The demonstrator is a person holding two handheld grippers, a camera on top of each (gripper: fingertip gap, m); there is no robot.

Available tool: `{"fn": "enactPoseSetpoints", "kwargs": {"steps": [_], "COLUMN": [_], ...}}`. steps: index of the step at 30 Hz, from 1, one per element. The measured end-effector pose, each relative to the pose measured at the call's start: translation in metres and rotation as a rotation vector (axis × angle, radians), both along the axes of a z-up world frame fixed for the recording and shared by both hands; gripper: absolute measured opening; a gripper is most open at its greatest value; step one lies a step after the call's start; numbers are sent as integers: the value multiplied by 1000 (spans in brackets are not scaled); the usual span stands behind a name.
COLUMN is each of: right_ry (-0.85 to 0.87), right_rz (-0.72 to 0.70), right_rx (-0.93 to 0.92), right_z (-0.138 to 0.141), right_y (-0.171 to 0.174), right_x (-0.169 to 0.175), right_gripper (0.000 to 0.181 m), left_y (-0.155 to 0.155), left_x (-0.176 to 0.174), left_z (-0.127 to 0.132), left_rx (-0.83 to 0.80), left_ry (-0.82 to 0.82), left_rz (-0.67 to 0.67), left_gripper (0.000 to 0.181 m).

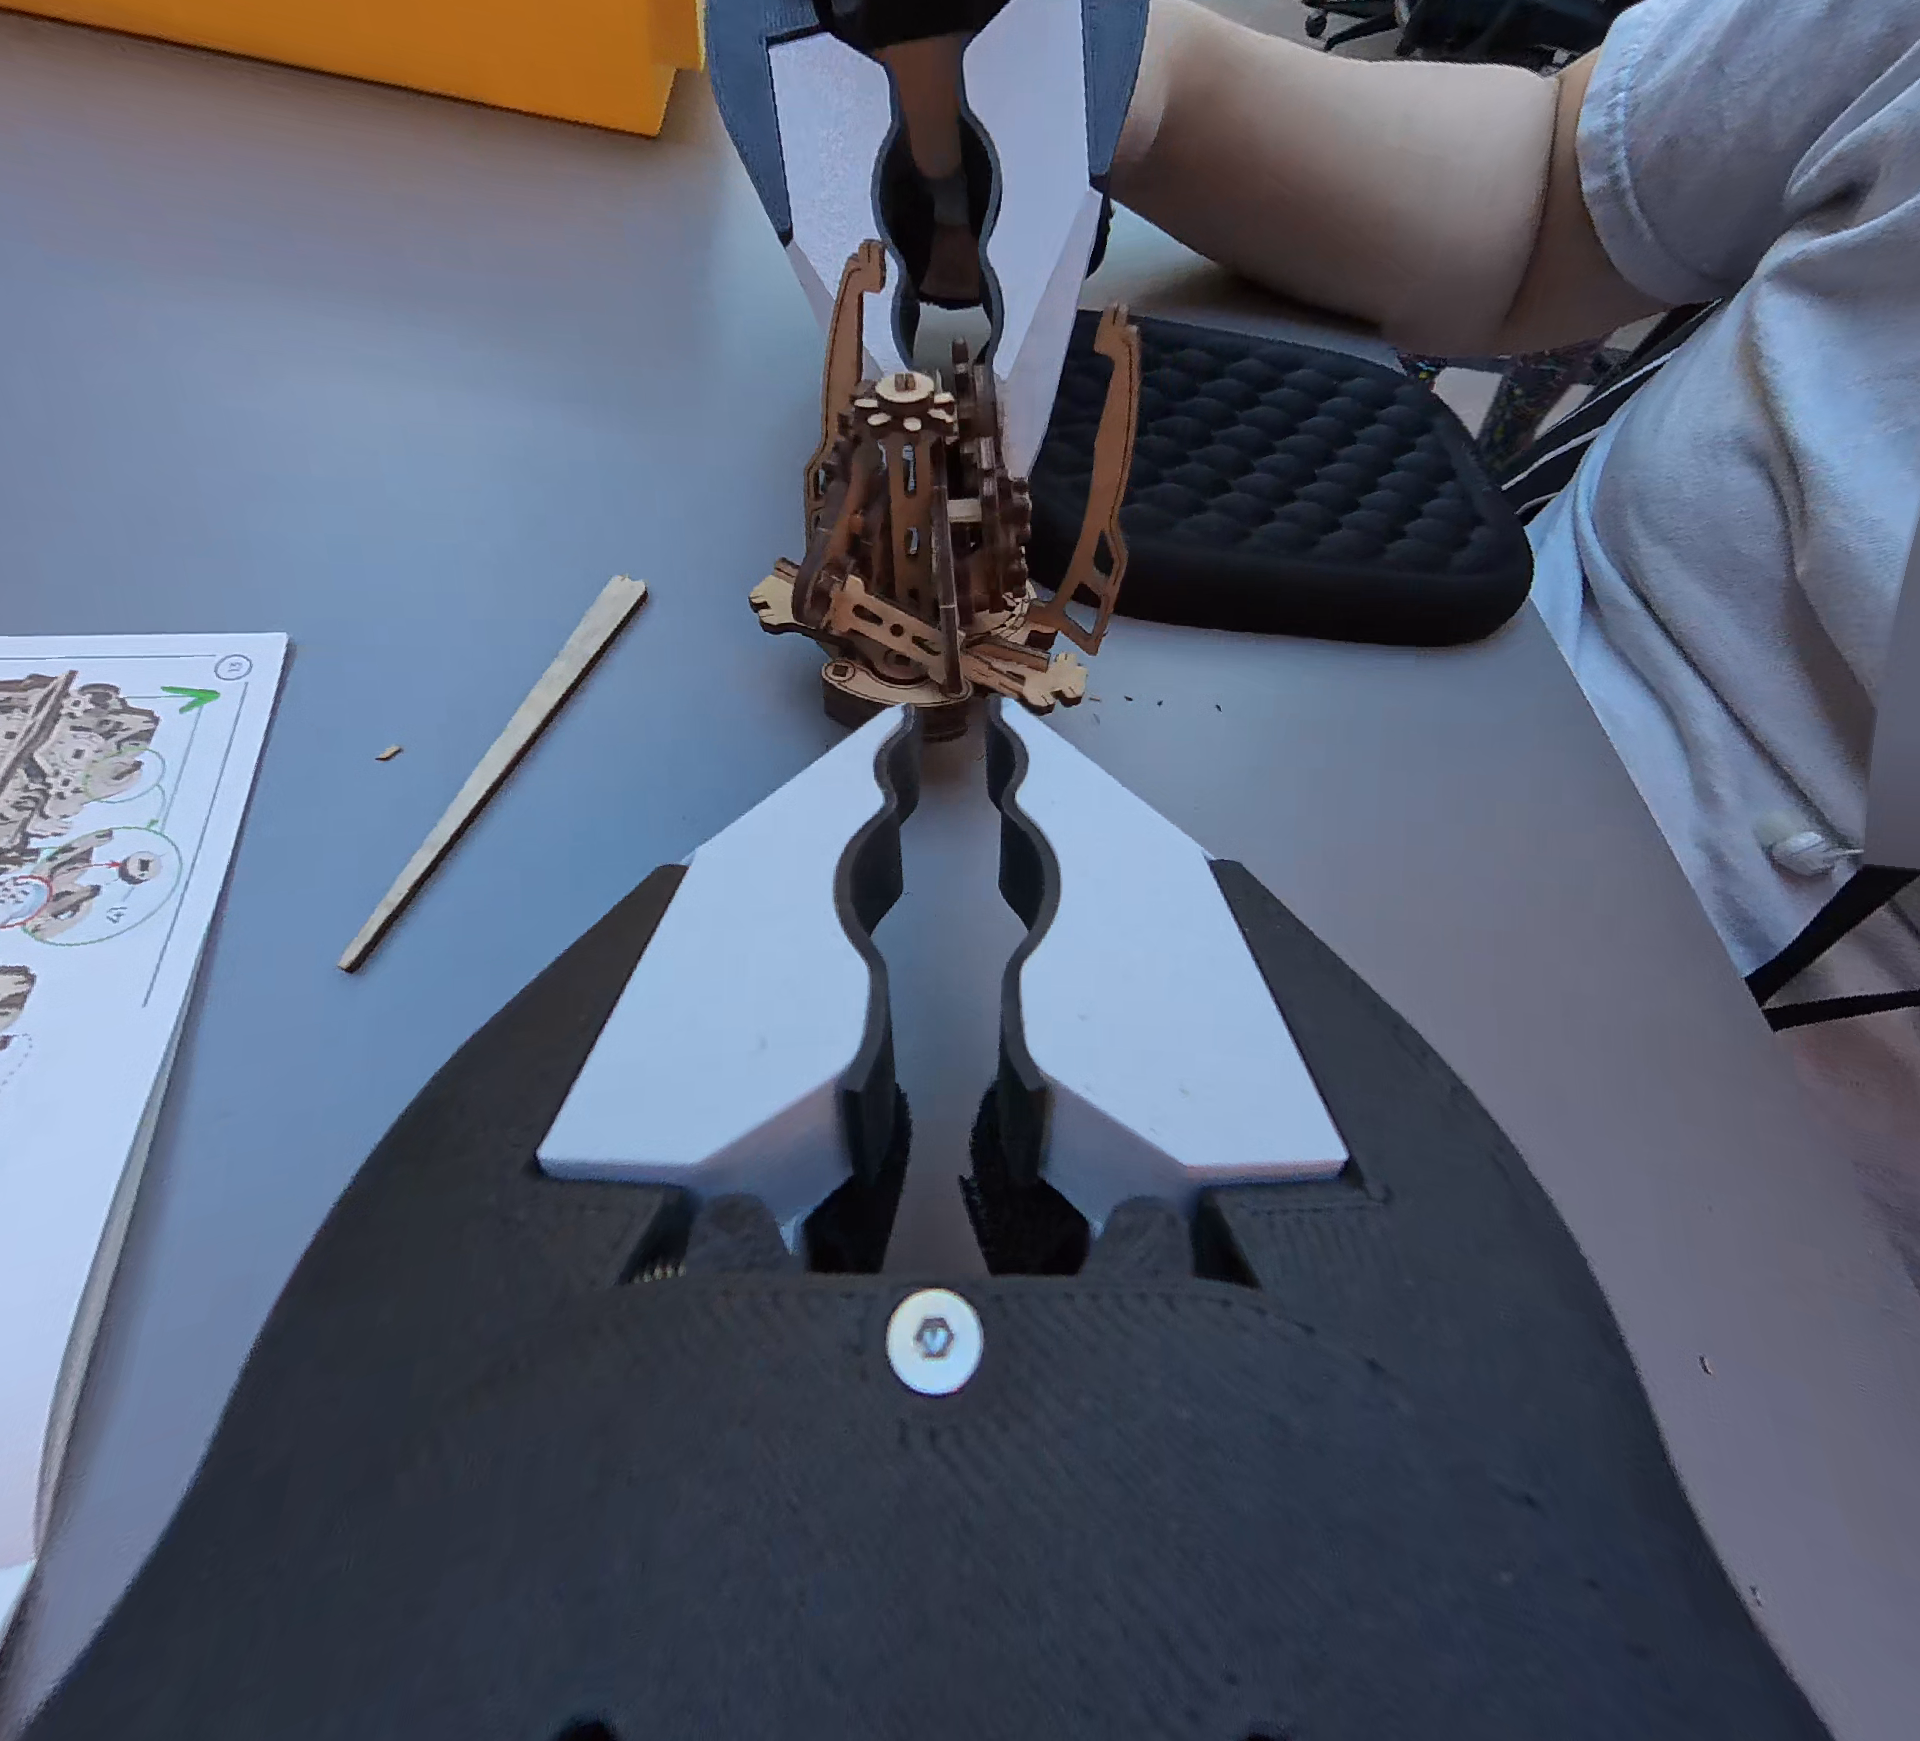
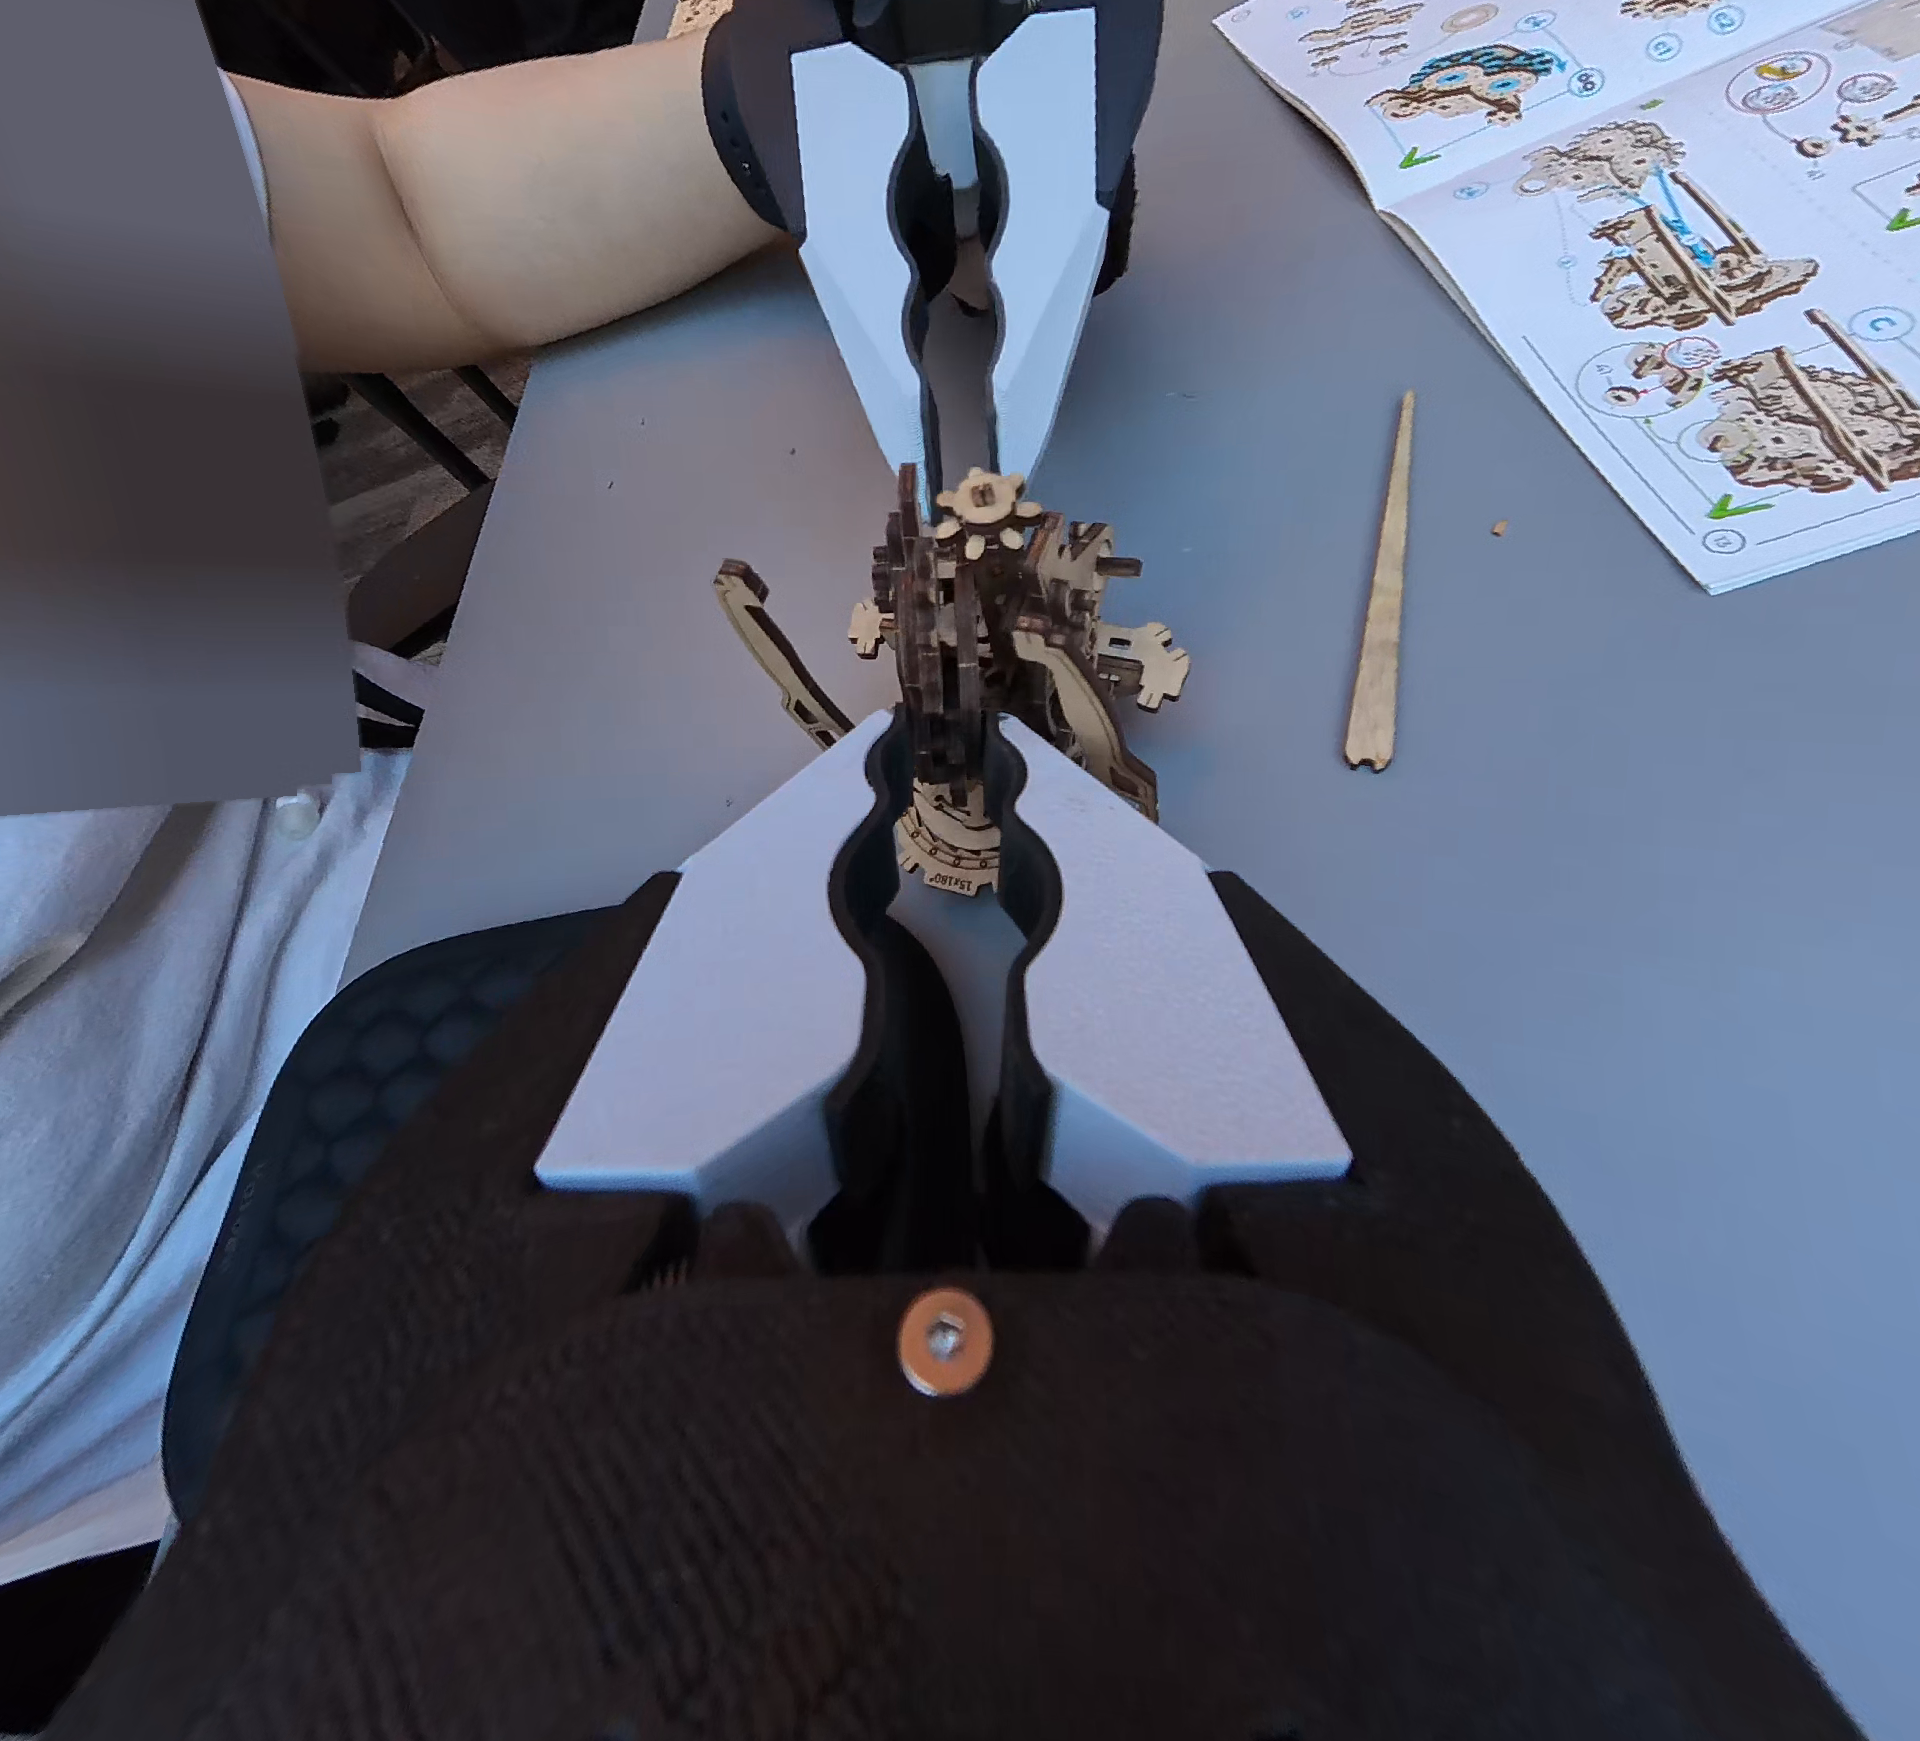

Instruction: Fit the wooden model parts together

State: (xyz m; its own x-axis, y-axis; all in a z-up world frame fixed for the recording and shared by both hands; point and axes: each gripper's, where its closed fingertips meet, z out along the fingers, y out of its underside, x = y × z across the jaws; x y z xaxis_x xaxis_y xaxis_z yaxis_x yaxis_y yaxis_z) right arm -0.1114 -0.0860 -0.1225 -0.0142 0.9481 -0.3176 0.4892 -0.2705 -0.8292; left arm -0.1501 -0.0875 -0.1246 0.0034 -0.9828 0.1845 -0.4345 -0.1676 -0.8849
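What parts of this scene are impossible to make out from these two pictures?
- Left wrist view: the wooden model's base, behind the left gripper.
- Right wrist view: the model's lower middle, behind the right gripper.
- Left wrist view: the booklet is cut off by the left edge.
- Right wrist view: a laid-over grey patch covers the upper left.
- Left wrist view: specks on the table, too small.

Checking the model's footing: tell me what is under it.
The model sits on the grey table, its round wooden base showing at the bottom. The left claw covers the base's near edge, so contact there cannot be seen.
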Motion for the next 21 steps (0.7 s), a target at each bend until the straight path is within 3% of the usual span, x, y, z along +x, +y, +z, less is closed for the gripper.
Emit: {"fn": "enactPoseSetpoints", "kwargs": {"steps": [10, 21], "right_ry": [-29, -19], "right_rz": [-23, -5], "right_rx": [107, 257], "right_z": [1, 1], "right_y": [-1, -2], "right_x": [-2, -1], "right_gripper": [11, 12], "left_y": [0, -6], "left_x": [4, 8], "left_z": [-2, 0], "left_rx": [-18, -166], "left_ry": [11, -9], "left_rz": [13, 15], "left_gripper": [7, 26]}}
